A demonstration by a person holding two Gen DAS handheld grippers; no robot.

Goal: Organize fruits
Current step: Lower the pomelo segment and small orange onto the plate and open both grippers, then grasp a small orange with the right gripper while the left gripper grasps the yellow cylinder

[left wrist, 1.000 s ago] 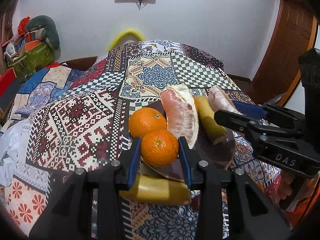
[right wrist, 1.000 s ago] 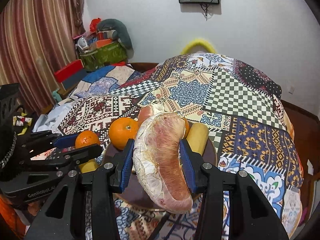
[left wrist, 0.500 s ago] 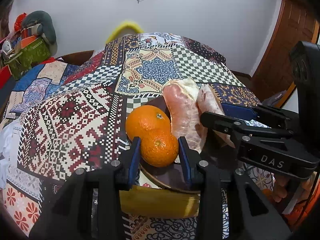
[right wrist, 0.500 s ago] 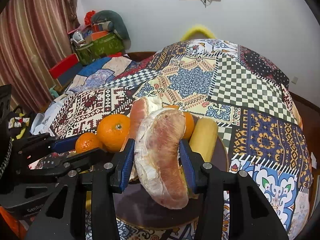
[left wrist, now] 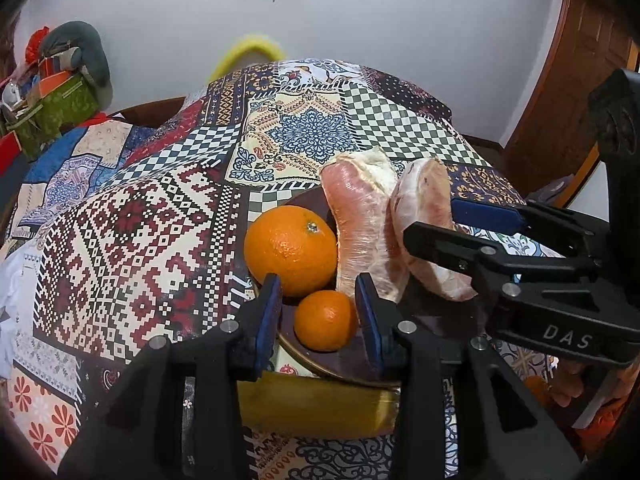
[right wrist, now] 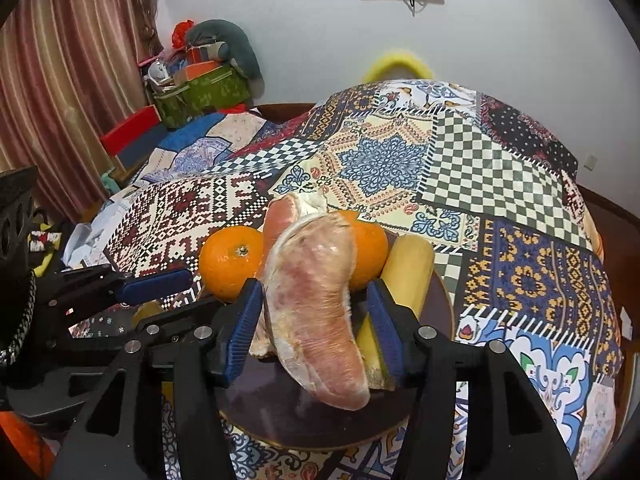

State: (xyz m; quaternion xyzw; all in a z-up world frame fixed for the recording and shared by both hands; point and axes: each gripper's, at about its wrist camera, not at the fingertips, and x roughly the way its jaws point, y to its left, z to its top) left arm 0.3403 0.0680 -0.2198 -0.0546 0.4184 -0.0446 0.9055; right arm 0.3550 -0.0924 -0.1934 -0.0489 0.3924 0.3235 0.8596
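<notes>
While the left gripper [left wrist: 318, 308] keeps its pads closed on the small orange [left wrist: 326, 320], the right gripper [right wrist: 316, 320] is opening its jaws around the pomelo wedge [right wrist: 316, 304]. A second ago its pads pinched that wedge; now a gap shows on the right side and the wedge leans toward the left pad, its lower end hanging ahead of the jaws over the brown plate [right wrist: 442, 300].

The small orange has sunk too: it now sits low between the left fingertips, touching the plate, just in front of the large orange [left wrist: 290, 250]. A second pomelo wedge [left wrist: 362, 232] stands just beyond the left gripper's right pad. A banana [right wrist: 408, 268] lies just past the right gripper's right finger.

By my reading, both fruits have reached the plate; release and withdrawal remain.
</notes>
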